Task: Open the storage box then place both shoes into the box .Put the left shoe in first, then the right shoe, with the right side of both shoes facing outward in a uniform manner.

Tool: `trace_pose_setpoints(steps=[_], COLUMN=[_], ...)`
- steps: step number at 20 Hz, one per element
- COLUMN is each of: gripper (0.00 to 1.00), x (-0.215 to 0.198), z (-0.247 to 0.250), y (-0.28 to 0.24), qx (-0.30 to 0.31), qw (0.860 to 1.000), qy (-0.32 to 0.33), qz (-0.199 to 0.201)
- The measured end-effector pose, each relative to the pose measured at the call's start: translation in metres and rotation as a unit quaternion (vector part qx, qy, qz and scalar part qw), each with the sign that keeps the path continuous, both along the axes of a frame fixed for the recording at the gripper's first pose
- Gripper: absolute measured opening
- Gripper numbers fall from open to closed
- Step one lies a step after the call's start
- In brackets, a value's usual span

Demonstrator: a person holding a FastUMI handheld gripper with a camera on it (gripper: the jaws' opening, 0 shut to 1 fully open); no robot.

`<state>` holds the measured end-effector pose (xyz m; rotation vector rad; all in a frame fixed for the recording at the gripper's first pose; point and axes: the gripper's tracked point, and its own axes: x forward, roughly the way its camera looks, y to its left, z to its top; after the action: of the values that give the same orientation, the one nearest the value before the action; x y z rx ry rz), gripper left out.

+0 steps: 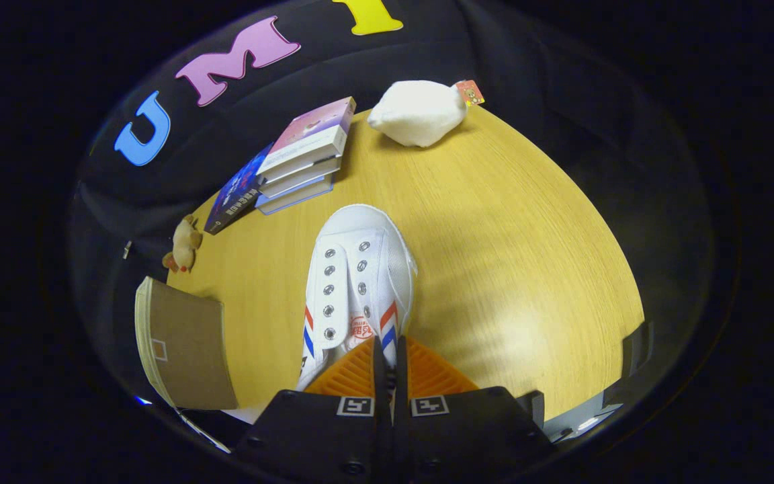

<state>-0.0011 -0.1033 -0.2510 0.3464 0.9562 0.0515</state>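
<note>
A white canvas shoe (359,275) with metal eyelets and red and blue side stripes hangs above the wooden table (514,255), toe pointing away from me. My gripper (388,366) is shut on the shoe's heel rim, the two fingers pressed close together with only the thin collar between them. A brown cardboard storage box (185,346) lies to the left of the fingers, its lid side turned toward me.
A stack of books (303,154) sits beyond the shoe, with a dark book (238,190) leaning beside it. A white pouch-like bag (420,112) with a small tag rests at the table's far edge. A small plush toy (185,245) lies near the box.
</note>
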Motion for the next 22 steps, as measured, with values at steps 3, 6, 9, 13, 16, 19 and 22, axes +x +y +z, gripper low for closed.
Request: trace_pose_setpoints(steps=[3, 6, 9, 13, 16, 19, 22], gripper=[0.05, 0.05, 0.05, 0.05, 0.05, 0.05, 0.05], x=[-0.008, -0.018, -0.03, -0.048, -0.06, -0.067, -0.076], z=[0.039, 0.076, 0.107, 0.133, 0.15, 0.149, 0.138], y=[0.034, 0.08, 0.129, 0.204, 0.262, 0.312, 0.355], qx=[0.003, 0.03, 0.063, 0.091, 0.126, 0.125, 0.12], qw=[1.0, 0.998, 0.997, 0.994, 0.989, 0.987, 0.986], qy=[-0.029, -0.045, -0.045, -0.045, -0.048, -0.05, -0.04], qz=[0.01, 0.017, 0.026, 0.048, 0.066, 0.09, 0.109])
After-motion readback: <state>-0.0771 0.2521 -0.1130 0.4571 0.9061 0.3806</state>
